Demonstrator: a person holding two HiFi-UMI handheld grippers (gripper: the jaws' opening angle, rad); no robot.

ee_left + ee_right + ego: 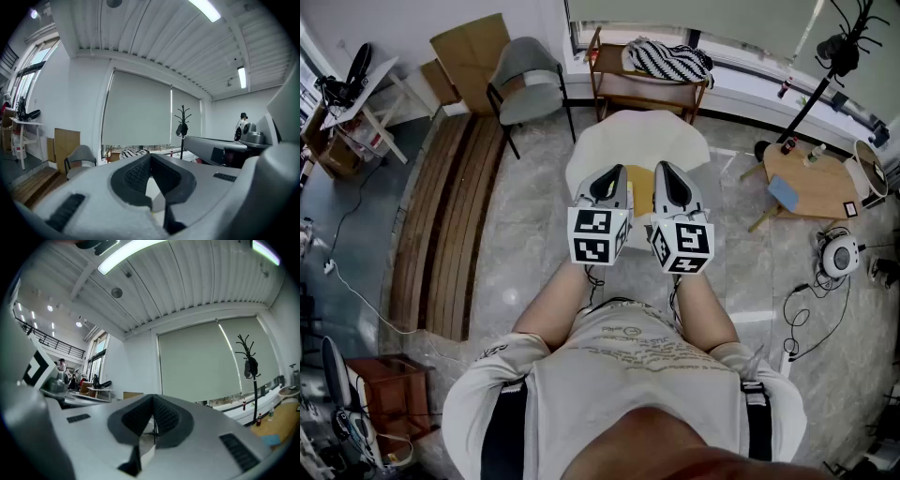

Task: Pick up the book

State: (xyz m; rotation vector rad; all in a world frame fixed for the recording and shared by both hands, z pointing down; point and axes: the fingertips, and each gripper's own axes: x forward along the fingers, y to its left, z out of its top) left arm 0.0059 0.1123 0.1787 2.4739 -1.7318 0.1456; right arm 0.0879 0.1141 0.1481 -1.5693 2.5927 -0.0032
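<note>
Book (639, 190) looked like the yellow thing lying flat on the white table (675, 141), right btwn the two grippers and mostly covered by them, so couldn't tell thickness or where the spine was. Prob light w/ a stiff, maybe slick cover. I'd get a jaw under a free edge and pinch there. Left gripper (608, 184) had its jaws pressed together w/ nothing in them, right gripper (669, 180) same. Neither gripper view showed the book at all, both looked out level over it.
</note>
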